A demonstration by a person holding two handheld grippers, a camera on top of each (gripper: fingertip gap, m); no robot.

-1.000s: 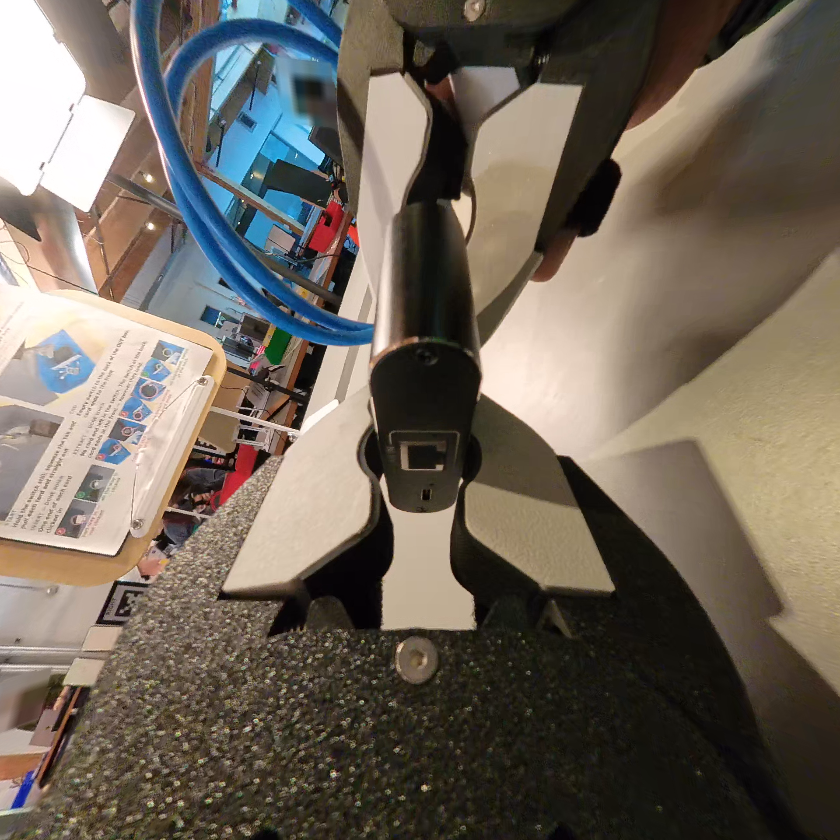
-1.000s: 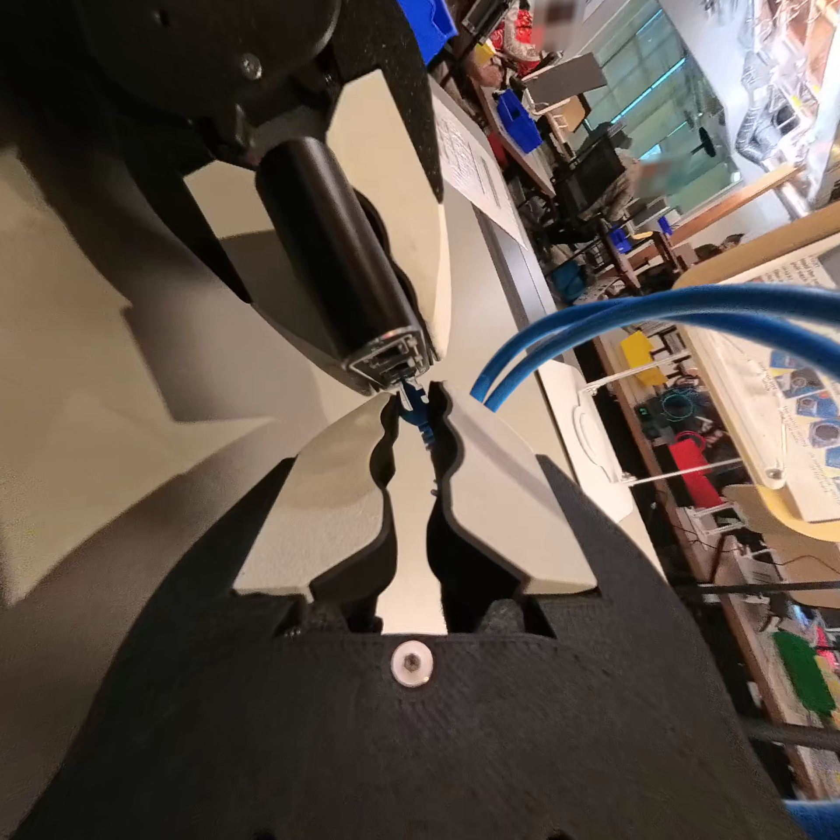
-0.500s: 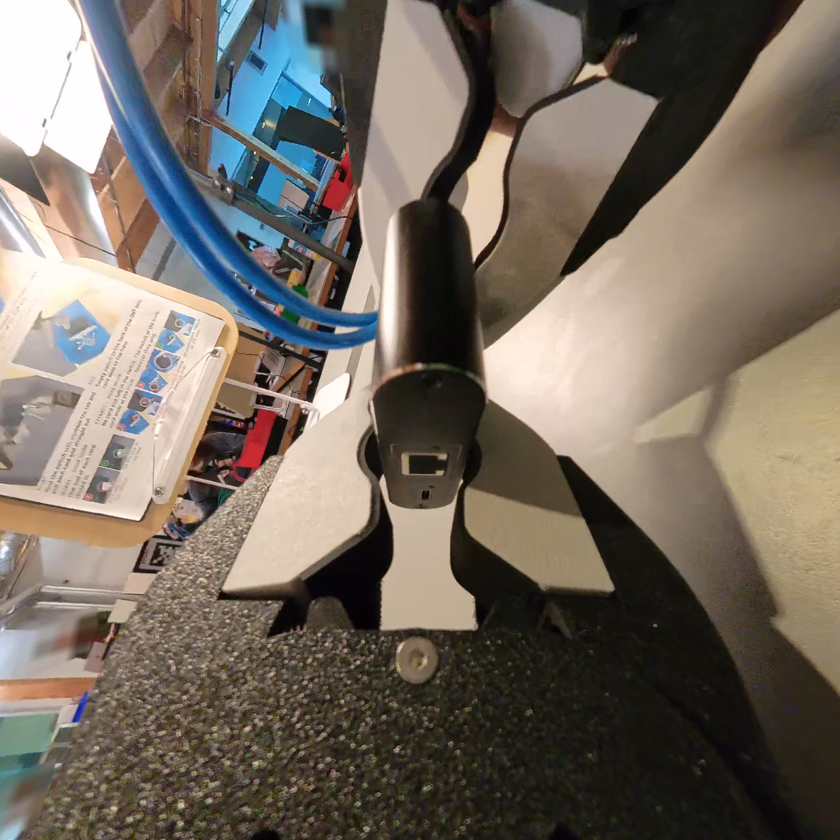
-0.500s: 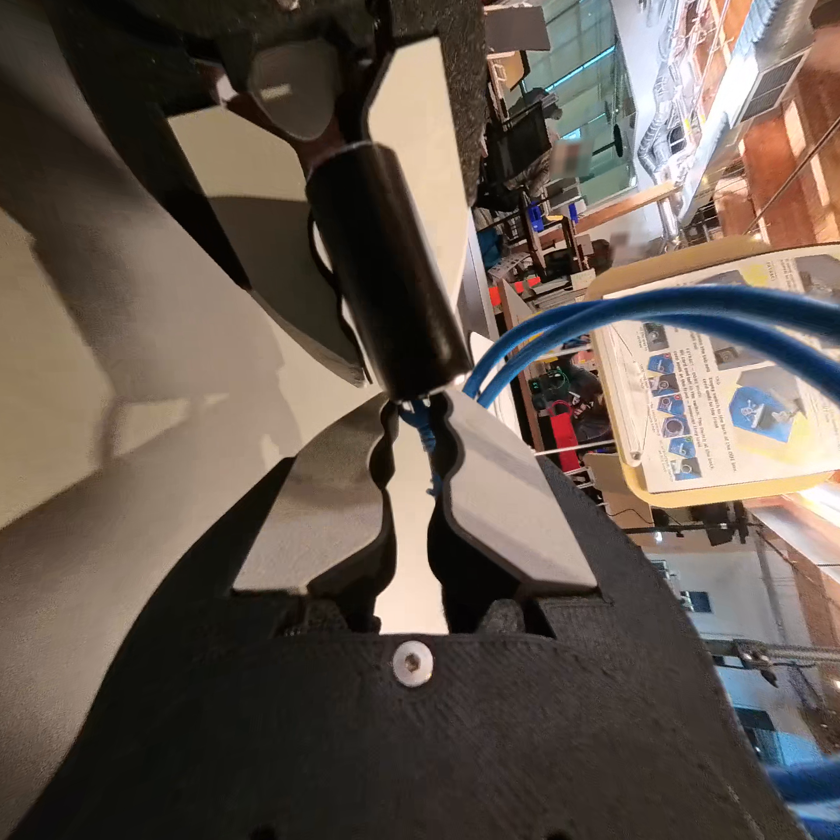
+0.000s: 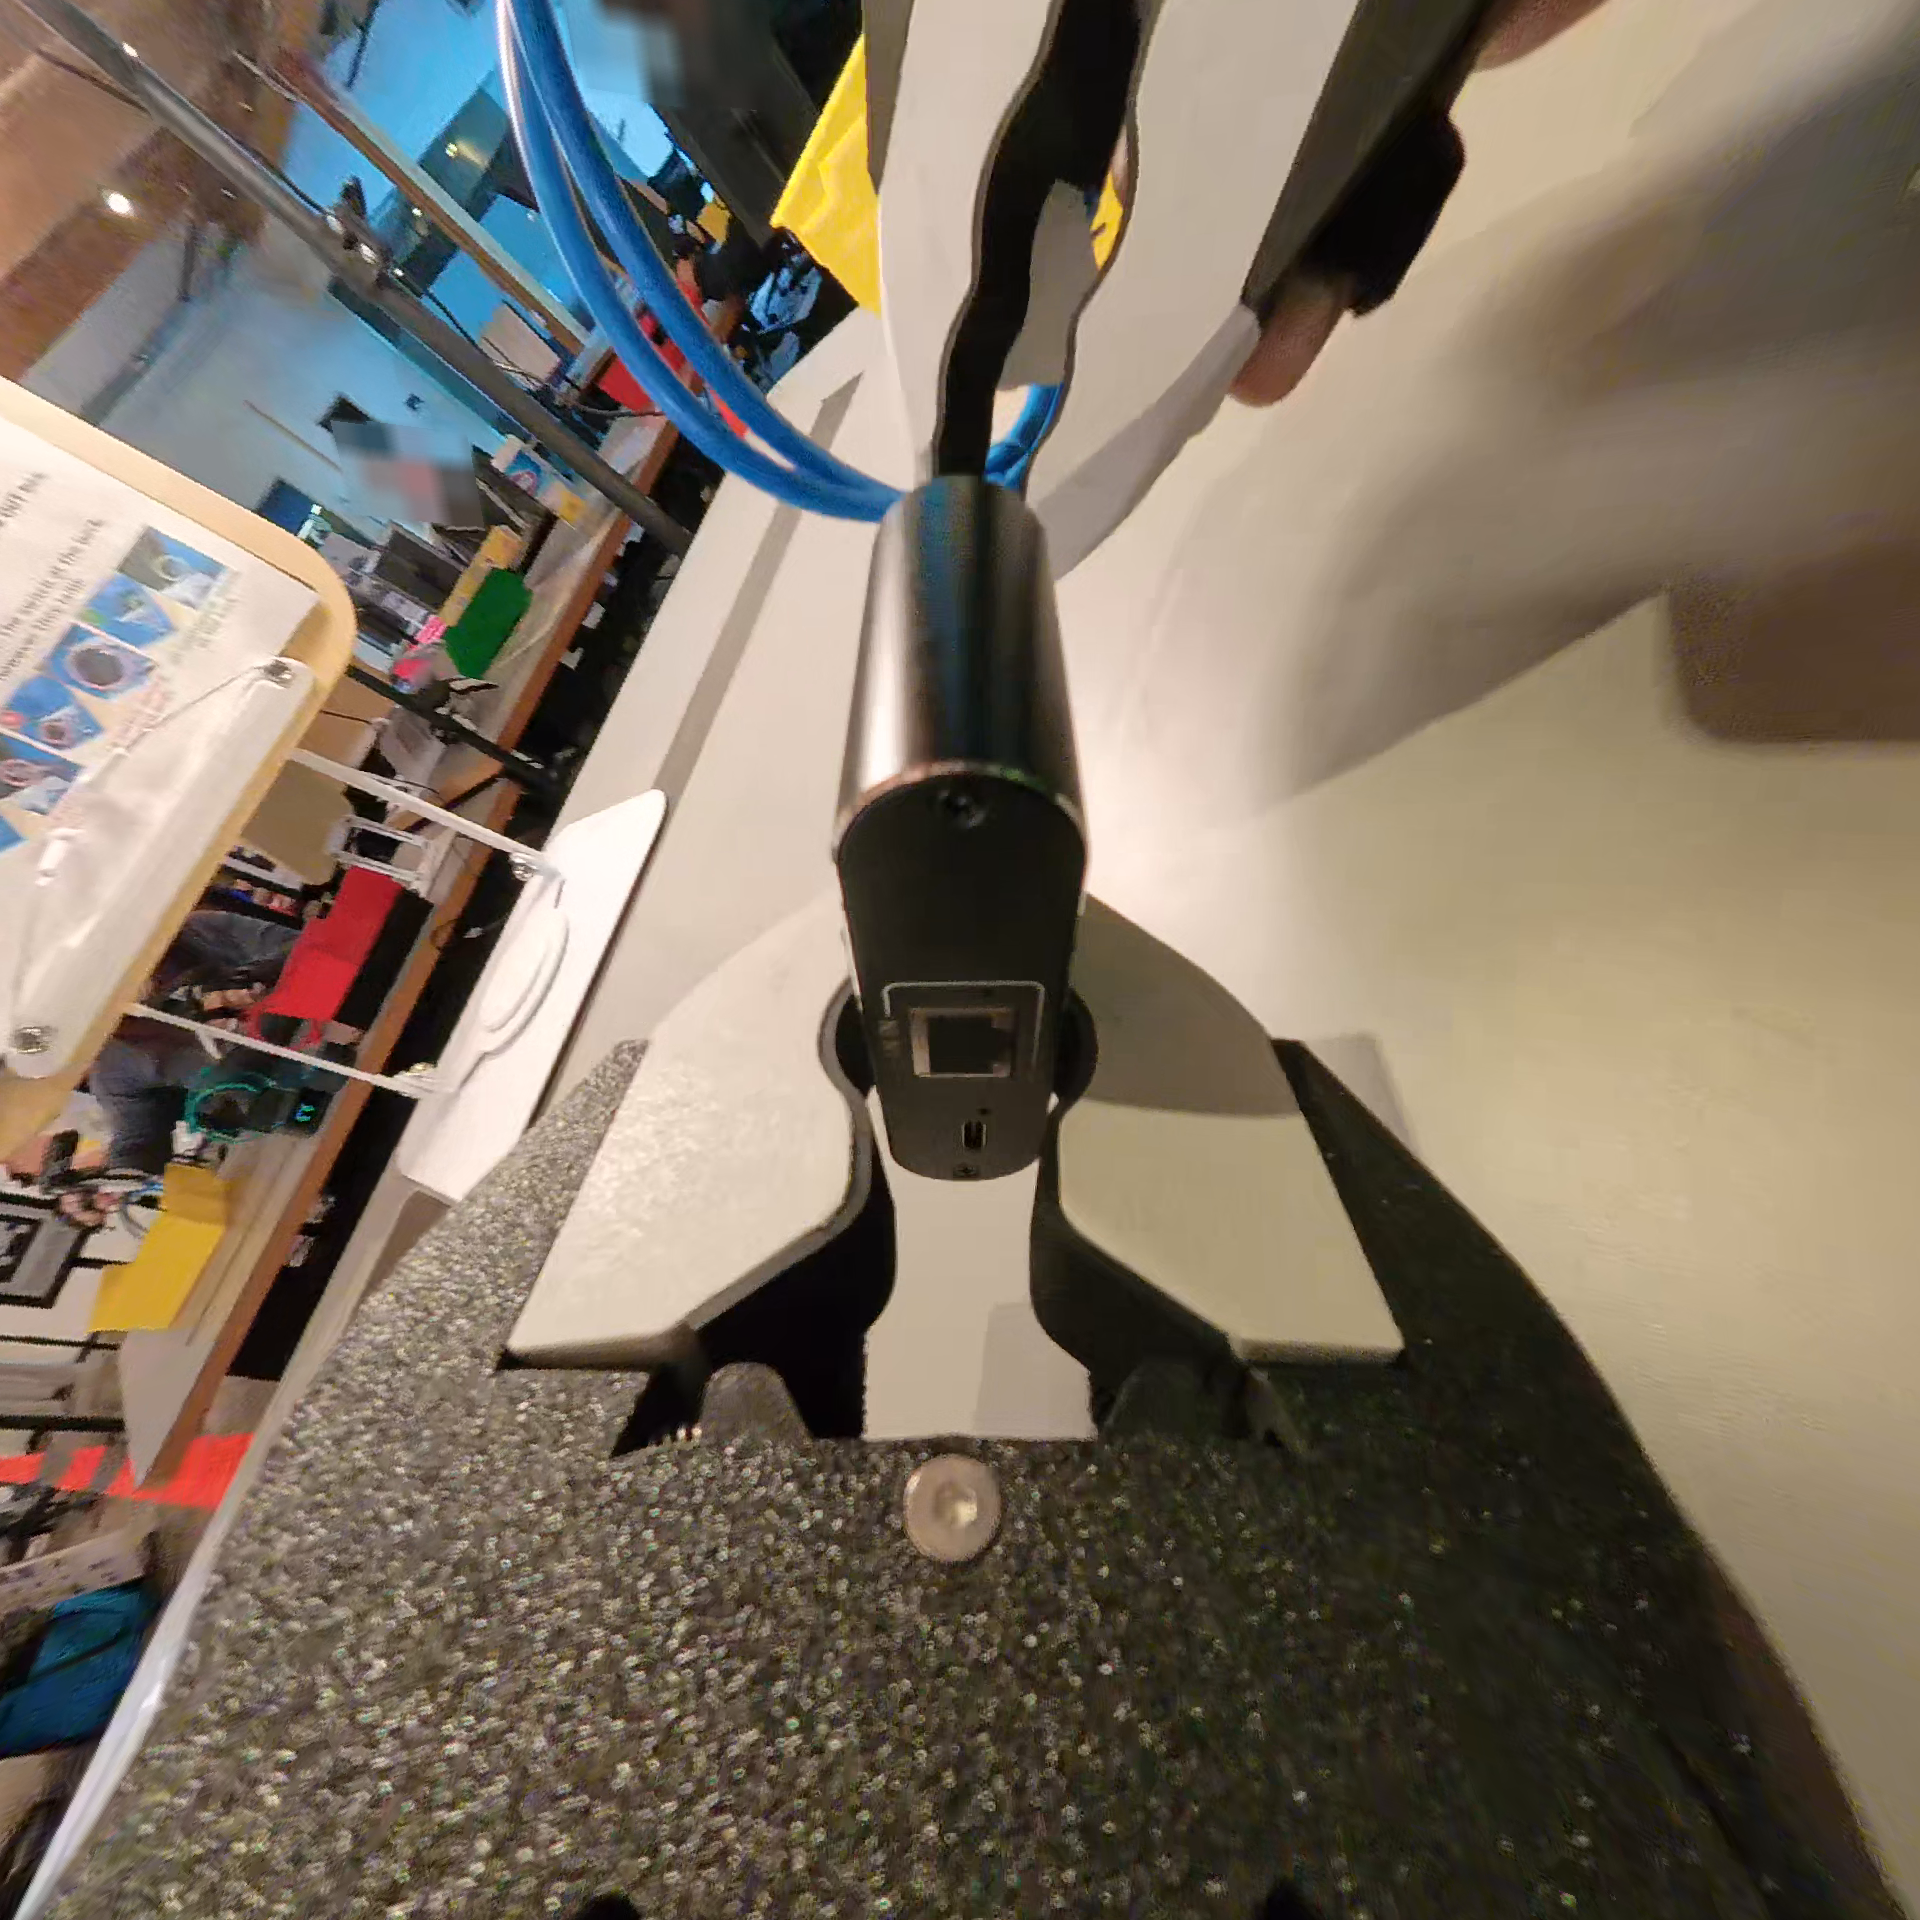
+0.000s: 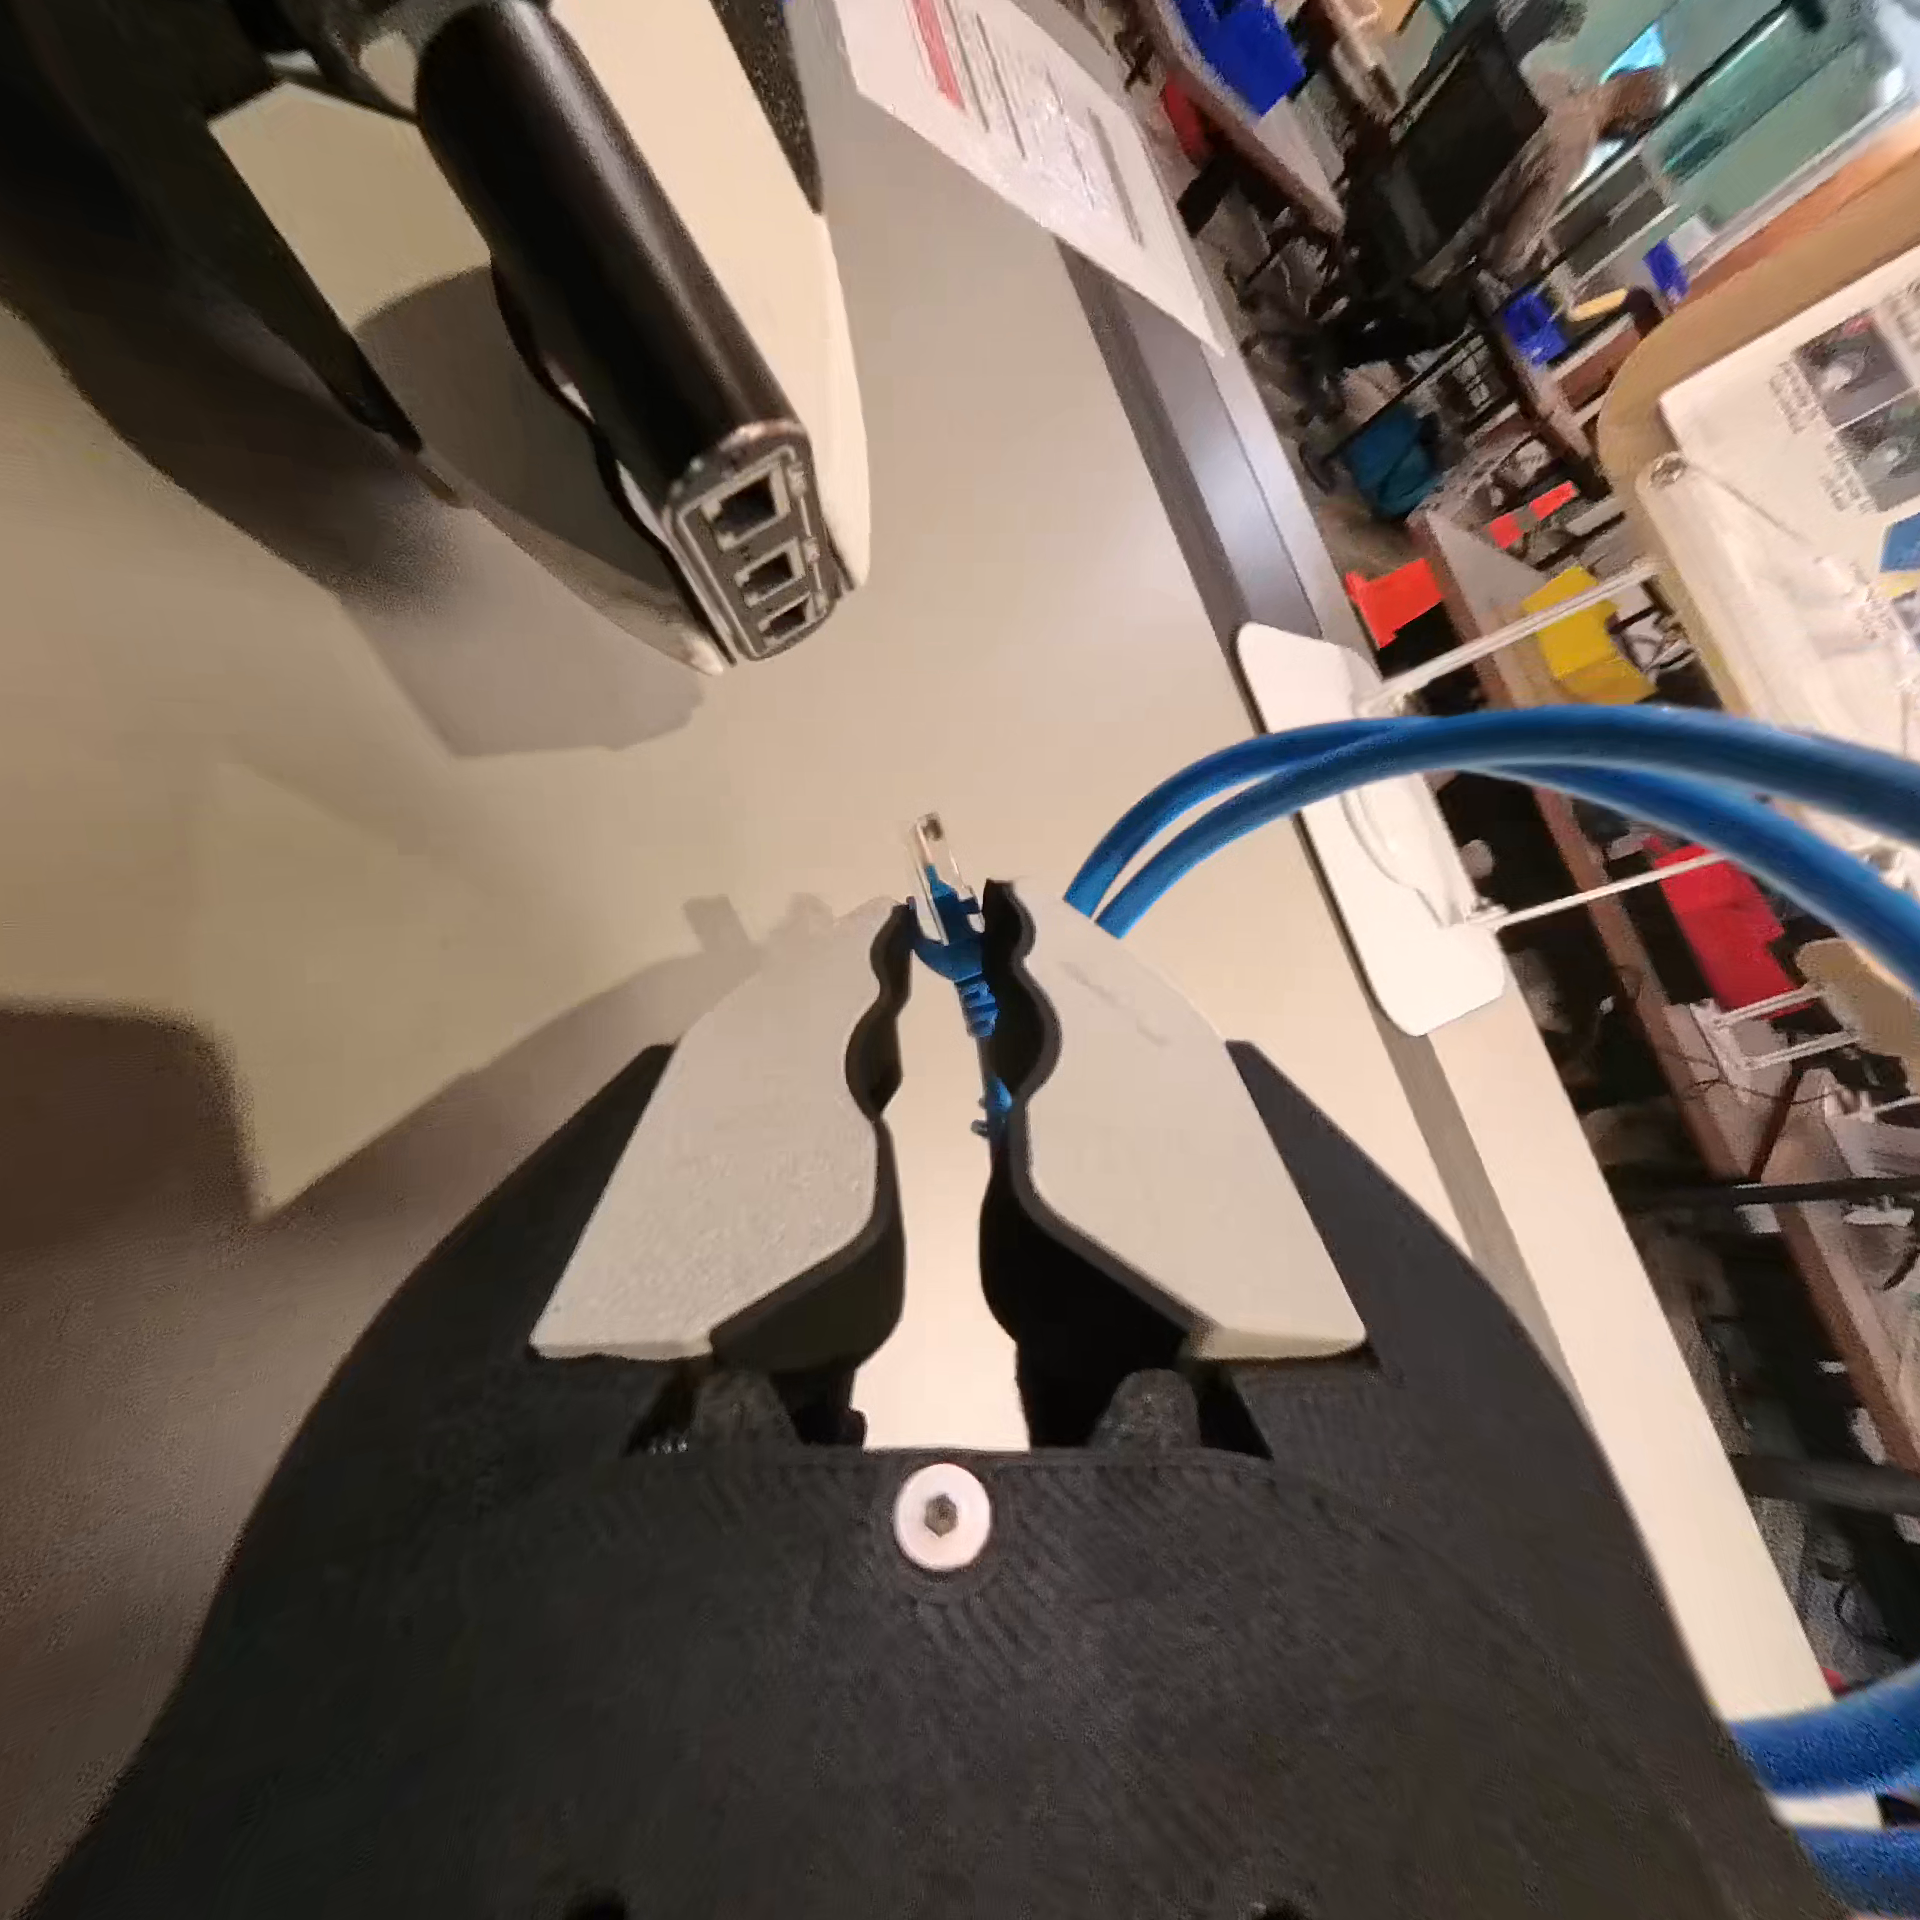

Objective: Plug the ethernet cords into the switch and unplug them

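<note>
My left gripper (image 5: pixel 961 1031) is shut on a black switch (image 5: pixel 961 717) and holds it above the white table; the near end with one port faces the camera. In the right wrist view the switch (image 6: pixel 603 260) is at the upper left, and its far end shows three empty ports (image 6: pixel 753 566). My right gripper (image 6: pixel 948 909) is shut on the blue ethernet plug (image 6: pixel 951 956). The plug's clear tip (image 6: pixel 928 844) points toward the switch, with a gap between them. The blue cord (image 6: pixel 1455 740) loops off to the right.
The white table (image 6: pixel 520 852) ends at an edge on the right. A clear stand base (image 6: pixel 1361 831) sits by that edge. A printed sheet (image 6: pixel 1039 135) lies farther back. An instruction board on a wooden stand (image 5: pixel 135 665) is at the left. Cluttered workbenches lie beyond. Spacing between my two grippers at the tips: around 7 cm.
The plug was in a switch port in both earlier frames. Now it is out, and my right gripper has drawn back from the switch with it. The left gripper still holds the switch.
</note>
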